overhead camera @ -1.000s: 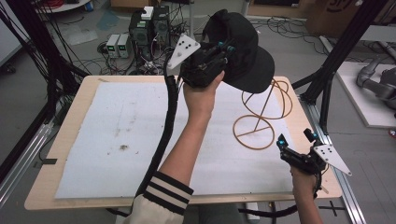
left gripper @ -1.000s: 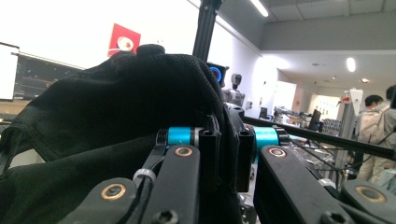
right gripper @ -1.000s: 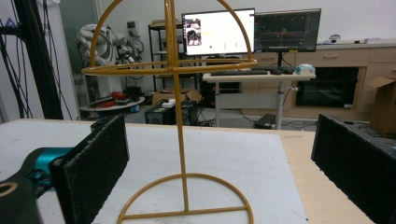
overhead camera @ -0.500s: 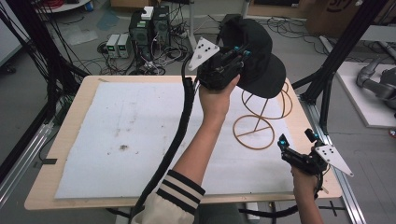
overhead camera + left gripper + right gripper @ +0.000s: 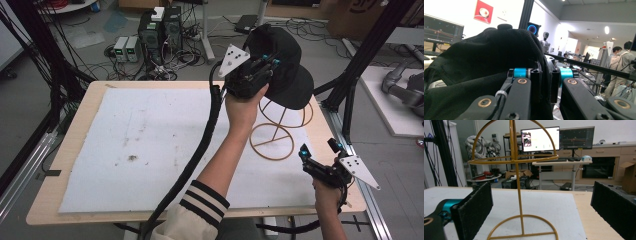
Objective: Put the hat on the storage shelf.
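Cap [image 5: 282,65]: black, soft cloth with a stiffer brim, and it is held up above the far right part of the table [image 5: 75,210], over the top of the yellow wire stand [image 5: 280,127]. It is gripped by the left gripper [image 5: 267,62], whose jaws are clamped together on a fold of the fabric, as is seen in the left gripper view, where the dark cloth [image 5: 486,65] is pinched between the two black jaws and drapes away to the left. Whether the cap already rests on the wire dome cannot be told.

The right gripper [image 5: 320,155] is held low near the right front corner of the table, with its jaws spread wide and nothing between them; through them the stand [image 5: 516,170] is seen upright on the white mat [image 5: 150,145].

The cap is judged to be light and limp, so it may sag and fold under its own weight. A firm hold is best taken at the edge of the crown or at the brim, where the material is stiffer. The stand is thin wire and could probably be tipped if the cap is dragged across it.
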### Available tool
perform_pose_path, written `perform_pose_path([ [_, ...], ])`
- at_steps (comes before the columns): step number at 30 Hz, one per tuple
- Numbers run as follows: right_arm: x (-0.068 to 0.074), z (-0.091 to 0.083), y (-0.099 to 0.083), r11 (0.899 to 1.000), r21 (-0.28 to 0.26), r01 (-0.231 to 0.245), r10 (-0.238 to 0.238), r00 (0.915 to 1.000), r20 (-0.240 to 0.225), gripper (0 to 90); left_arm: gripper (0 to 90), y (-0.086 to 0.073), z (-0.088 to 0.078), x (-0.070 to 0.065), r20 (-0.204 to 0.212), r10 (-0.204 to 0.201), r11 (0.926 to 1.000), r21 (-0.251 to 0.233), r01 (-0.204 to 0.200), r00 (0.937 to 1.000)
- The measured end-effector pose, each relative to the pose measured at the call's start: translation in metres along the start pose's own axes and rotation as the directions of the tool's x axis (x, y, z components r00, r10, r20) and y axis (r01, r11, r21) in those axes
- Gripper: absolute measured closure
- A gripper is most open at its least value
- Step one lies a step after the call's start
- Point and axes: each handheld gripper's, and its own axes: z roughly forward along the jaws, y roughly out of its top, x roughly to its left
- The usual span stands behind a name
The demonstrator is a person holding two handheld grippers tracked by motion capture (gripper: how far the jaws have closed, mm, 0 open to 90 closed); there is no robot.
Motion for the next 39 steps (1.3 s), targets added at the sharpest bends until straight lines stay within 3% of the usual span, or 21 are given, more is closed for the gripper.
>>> perform_pose_path([
  [18,-0.001,0.0,-0.002,1.0,0.008,0.001,-0.001,1.0,0.002,3.5,84.6,-0.019,0.013,-0.001,0.011,-0.029,0.9988,0.039,0.028,0.9995],
  [39,-0.002,-0.001,-0.001,1.0,0.001,0.0,0.0,1.0,0.004,3.5,81.3,-0.038,0.02,-0.008,0.025,0.0,0.9953,0.097,-0.003,0.9997],
])
